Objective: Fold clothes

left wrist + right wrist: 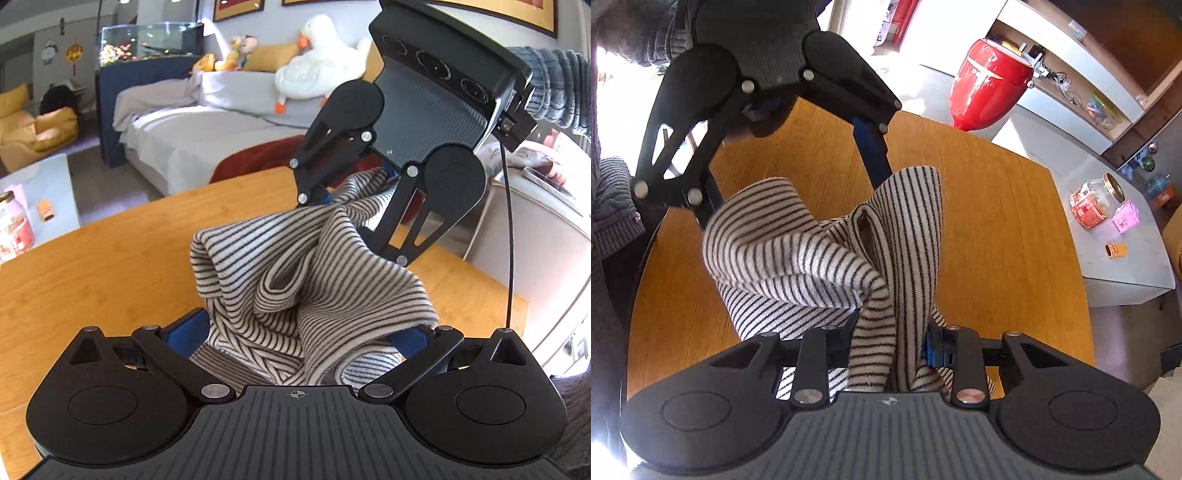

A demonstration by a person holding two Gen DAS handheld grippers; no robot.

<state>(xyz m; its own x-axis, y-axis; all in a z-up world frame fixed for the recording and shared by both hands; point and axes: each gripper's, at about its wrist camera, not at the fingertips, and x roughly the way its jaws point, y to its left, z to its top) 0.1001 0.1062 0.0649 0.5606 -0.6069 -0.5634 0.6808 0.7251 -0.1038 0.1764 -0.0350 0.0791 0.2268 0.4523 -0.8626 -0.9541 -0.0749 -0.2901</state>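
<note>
A black-and-white striped garment hangs bunched between my two grippers above the wooden table. In the left wrist view my left gripper has its blue fingers spread wide with striped cloth lying between them. The right gripper faces it from the far side, its fingers closed on the cloth's far end. In the right wrist view the garment runs from the right gripper, shut on a narrow fold, toward the left gripper, whose blue finger shows above the cloth.
A sofa with a white goose plush stands beyond the table. A low white table holds a jar and small items. A red barrel-shaped object stands on the floor. The person's grey knit sleeve is at the right.
</note>
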